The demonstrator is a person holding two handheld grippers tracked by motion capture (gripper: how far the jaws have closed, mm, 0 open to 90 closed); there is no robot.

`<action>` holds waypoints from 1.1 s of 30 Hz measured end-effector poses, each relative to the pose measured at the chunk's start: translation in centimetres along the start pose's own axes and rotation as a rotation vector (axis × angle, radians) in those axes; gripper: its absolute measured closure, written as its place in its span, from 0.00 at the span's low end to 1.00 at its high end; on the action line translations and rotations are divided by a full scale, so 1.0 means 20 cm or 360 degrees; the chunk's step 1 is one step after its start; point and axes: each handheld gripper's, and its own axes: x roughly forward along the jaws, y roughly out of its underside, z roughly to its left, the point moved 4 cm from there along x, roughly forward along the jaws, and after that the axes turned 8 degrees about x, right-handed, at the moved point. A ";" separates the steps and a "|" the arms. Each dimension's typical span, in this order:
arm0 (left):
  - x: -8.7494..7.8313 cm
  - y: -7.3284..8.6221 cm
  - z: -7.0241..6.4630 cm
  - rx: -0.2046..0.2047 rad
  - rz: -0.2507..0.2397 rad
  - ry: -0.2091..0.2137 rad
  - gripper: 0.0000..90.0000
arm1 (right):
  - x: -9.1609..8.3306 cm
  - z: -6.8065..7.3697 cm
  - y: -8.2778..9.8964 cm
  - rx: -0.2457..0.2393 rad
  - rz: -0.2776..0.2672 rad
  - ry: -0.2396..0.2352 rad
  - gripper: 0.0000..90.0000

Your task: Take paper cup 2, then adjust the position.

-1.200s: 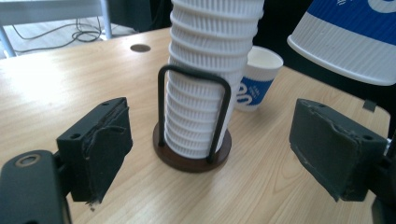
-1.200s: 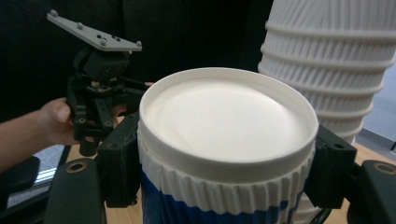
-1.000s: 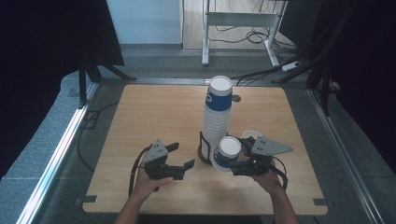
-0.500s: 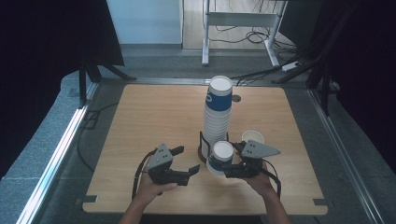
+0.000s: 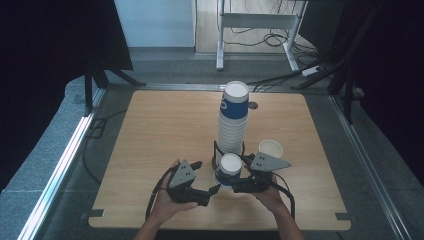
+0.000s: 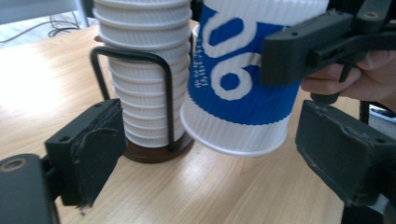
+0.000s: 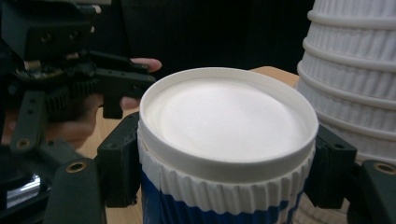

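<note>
Right gripper (image 5: pixel 239 184) jaws clamped around inverted cup (image 5: pixel 230 168), lifted; left gripper (image 5: pixel 206 190) jaws spread alongside.

The high view looks forward and down from above the person's side of the wooden table (image 5: pixel 165 125), far enough back to take in the whole top and the floor beyond. The left gripper view rides low on the left gripper (image 6: pixel 205 172), facing along its parted jaws, very close to the blue-and-white cup (image 6: pixel 243 79) just ahead and the cup stack (image 6: pixel 144 65) beyond its left jaw. The right gripper view sits on the right gripper (image 7: pixel 224 177), nearly against the cup's inverted bottom, facing the left gripper across it. All three share that cup (image 5: pixel 230 168) and the stack.
</note>
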 end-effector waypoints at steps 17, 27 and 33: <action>0.08 0.02 -0.06 0.0064 0.0050 0.0021 0.07 | 0.04 0.07 0.00 0.0016 -0.0015 -0.0078 0.30; 0.11 0.04 -0.06 0.0055 0.0044 0.0013 0.10 | 0.08 0.11 0.01 0.0015 -0.0003 -0.0115 0.30; 0.11 0.05 -0.08 0.0086 0.0020 0.0006 0.17 | 0.08 0.12 0.01 0.0026 0.0002 -0.0126 0.30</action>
